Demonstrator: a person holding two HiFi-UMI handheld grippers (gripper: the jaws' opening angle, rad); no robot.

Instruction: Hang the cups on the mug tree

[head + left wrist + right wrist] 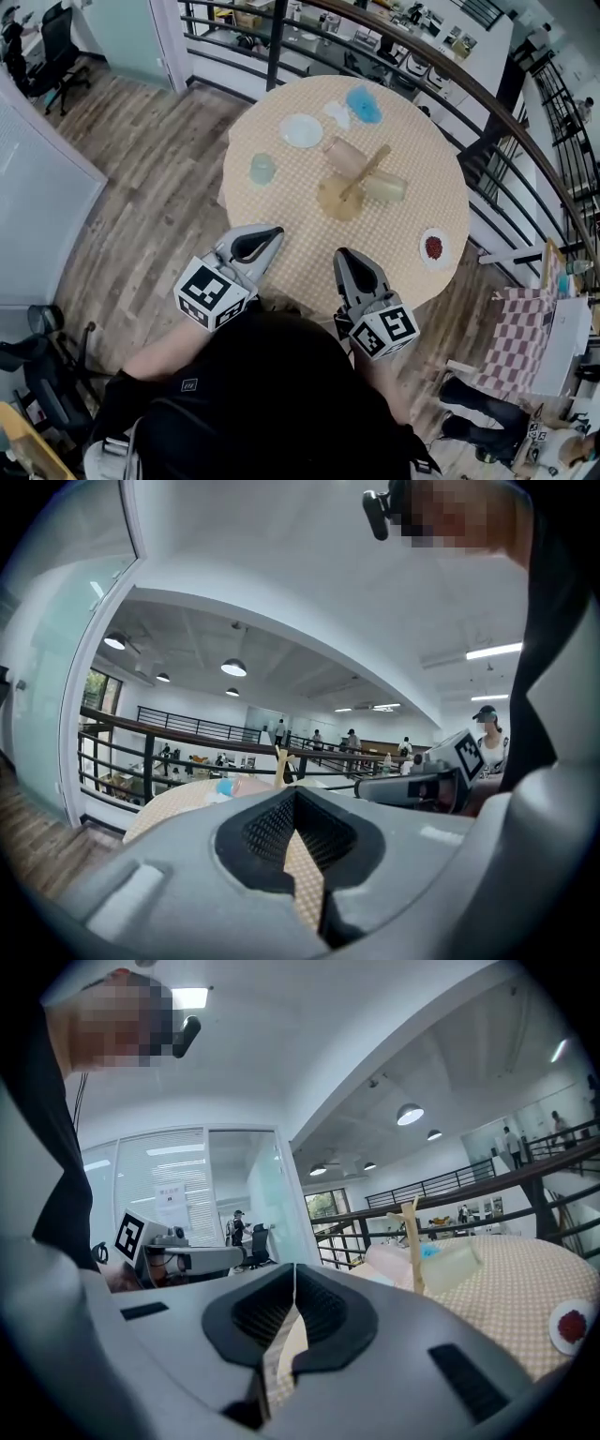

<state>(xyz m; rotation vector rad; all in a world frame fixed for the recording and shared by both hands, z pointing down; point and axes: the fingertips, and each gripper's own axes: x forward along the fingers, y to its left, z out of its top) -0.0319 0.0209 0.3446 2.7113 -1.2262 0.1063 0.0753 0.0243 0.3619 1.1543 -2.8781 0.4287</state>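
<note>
Your left gripper (275,234) and right gripper (342,255) are closed, holding nothing. The dish (434,247) at the tabletop's (286,192) right edge holds something red.

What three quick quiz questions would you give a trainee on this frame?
1. True or false: the left gripper holds a cup.
2. On the table, the small dish with red contents sits: A) at the far edge; B) at the near right edge; C) in the centre.
3. How many cups hang at the mug tree?
Key: 1 false, its fingers are shut and empty; 2 B; 3 two.
</note>
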